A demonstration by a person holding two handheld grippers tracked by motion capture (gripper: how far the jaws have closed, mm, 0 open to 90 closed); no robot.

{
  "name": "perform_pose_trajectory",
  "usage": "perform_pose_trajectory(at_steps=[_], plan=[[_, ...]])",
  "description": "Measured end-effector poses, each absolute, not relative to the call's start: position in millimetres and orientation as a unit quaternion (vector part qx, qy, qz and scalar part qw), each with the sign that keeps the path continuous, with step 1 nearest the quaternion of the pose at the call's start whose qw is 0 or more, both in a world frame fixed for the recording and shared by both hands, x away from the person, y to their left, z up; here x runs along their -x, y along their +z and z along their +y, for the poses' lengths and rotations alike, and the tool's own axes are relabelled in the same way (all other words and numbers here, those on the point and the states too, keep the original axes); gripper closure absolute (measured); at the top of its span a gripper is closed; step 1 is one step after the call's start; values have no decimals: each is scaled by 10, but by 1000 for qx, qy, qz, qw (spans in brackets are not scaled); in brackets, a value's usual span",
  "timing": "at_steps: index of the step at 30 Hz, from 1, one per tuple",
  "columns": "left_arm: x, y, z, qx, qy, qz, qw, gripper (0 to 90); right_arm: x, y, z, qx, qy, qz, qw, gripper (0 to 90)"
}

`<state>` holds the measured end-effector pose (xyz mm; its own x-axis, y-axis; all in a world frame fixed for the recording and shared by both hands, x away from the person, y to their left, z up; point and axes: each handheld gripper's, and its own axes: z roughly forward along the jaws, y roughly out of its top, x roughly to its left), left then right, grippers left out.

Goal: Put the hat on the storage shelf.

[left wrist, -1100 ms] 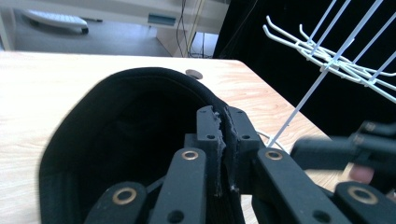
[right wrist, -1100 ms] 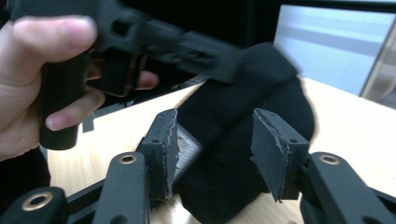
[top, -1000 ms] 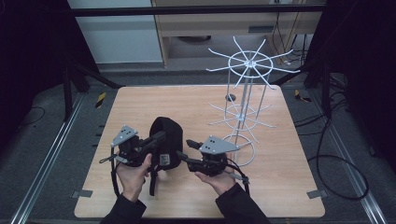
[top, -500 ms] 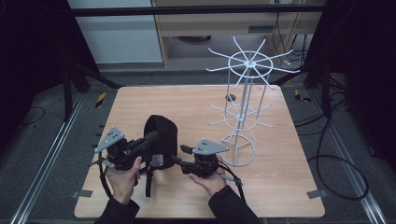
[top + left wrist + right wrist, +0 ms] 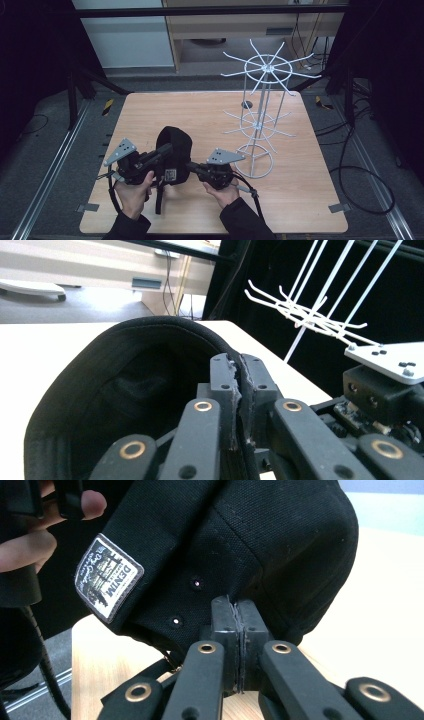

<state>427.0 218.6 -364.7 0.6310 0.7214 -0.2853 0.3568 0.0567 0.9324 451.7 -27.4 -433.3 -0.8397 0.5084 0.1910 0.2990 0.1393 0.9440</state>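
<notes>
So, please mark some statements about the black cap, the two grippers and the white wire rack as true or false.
1. The left gripper is shut on the black cap. True.
2. The right gripper stands wide open. False: its jaws have just closed on the cap's lower edge.
3. The cap hangs on the white wire rack. False: it is between the grippers, beside the rack.
4. The rack stands on the wooden table. True.

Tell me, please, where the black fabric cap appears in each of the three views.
High view: the black fabric cap lies lower left of centre, between both grippers.
Left gripper view: its open inside and rim fill the left and centre.
Right gripper view: its outside with a woven label fills the upper centre.
Shared landmark: the light wooden table, in all views.
</notes>
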Motion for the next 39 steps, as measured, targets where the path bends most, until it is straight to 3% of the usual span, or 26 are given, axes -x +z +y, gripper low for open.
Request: perform_pose_trajectory(at_steps=[4, 10, 21, 26, 31, 34, 39], plan=[[-4281, -3638, 2194, -671, 172, 407, 596, 769, -4504, -4304, -310, -271, 588, 756, 99, 899], [-4149, -3613, 2250, -689, 200, 404, 568, 477, -4501, -4215, -355, -276, 573, 762, 121, 900], [-3993, -4112, 2267, -740, 219, 412, 484, 328, -4475, -4087, -148, -268, 550, 778, 143, 900], [-3995, -4155, 2207, -742, 225, 416, 475, 328, -4457, -4089, -64, -264, 541, 785, 149, 900], [-3976, -4132, 2232, -738, 214, 422, 482, 554, -4452, -4086, -10, -266, 537, 786, 150, 899], [-3990, -4135, 2271, -737, 206, 425, 483, 577, -4474, -4103, -3, -270, 537, 787, 139, 880], [-4031, -4161, 2358, -732, 195, 435, 486, 593, -4484, -4109, -64, -275, 552, 773, 150, 768]])
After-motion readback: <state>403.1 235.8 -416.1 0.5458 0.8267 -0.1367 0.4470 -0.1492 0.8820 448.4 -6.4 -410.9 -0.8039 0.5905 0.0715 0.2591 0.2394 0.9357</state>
